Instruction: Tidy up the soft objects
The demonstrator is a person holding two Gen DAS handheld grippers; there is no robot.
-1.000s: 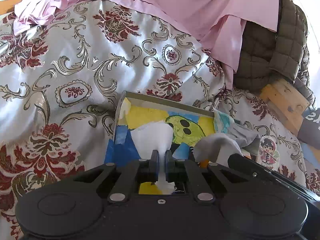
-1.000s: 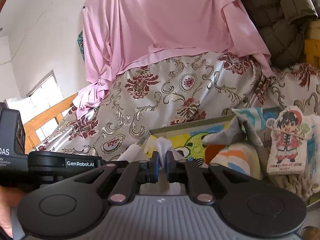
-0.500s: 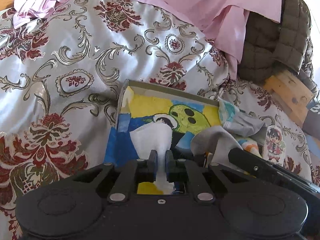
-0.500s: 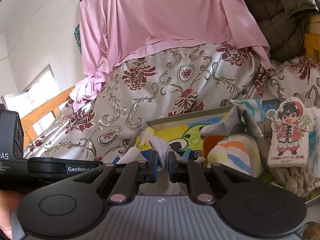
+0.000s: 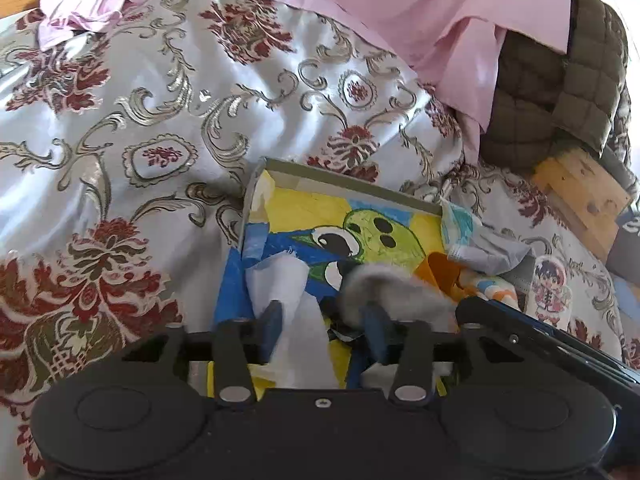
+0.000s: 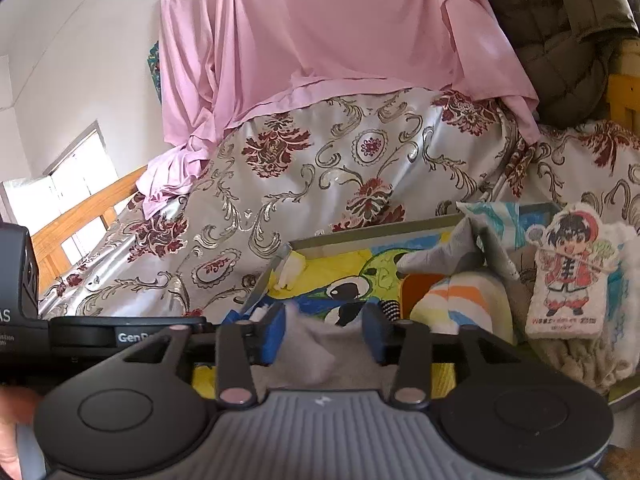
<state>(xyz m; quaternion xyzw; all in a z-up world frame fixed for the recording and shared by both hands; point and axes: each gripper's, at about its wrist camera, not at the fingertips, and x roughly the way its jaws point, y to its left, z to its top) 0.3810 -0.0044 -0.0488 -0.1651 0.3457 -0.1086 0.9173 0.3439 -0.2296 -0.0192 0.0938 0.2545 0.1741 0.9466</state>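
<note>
Over the bed, inside the shallow box [image 5: 348,188] with the cartoon drawing on its bottom, the placing step looks nearly done. The left gripper [image 5: 324,320] has its fingers [image 5: 271,326] about half apart; they have just been opening, and the white cloth [image 5: 288,280] lies loose between them, touching perhaps one finger but no longer pinched. The right gripper [image 6: 324,334] is the same: fingers about half apart, just opened, with a pale grey-white cloth [image 6: 308,350] slack between them, not pressed. Both cloths are judged as released into the left part of the box, w/ the grippers not yet pulled back. It cannot be told for sure whether these are 2 pieces or 2 ends of 1 piece; the blurred grey lump [image 5: 384,284] in the left wrist view makes 2 more probable. Already in the right part of the box: 1 striped item [image 6: 460,300] (orange, yellow, blue), 1 grey item [image 6: 444,256], 1 pale blue patterned piece [image 6: 496,220], 1 cartoon-boy towel [image 6: 568,276], and approx. 1 beige knitted piece [image 6: 576,360] under it. Outside the box, on the patterned bedcover [image 5: 160,120], 1 pink sheet [image 6: 340,40] and 1 quilted olive jacket [image 6: 560,20] are seen; whether these are still to be sorted cannot be told. Remaining, as judged: withdrawing both grippers, maybe tidying the cloths flat.
</note>
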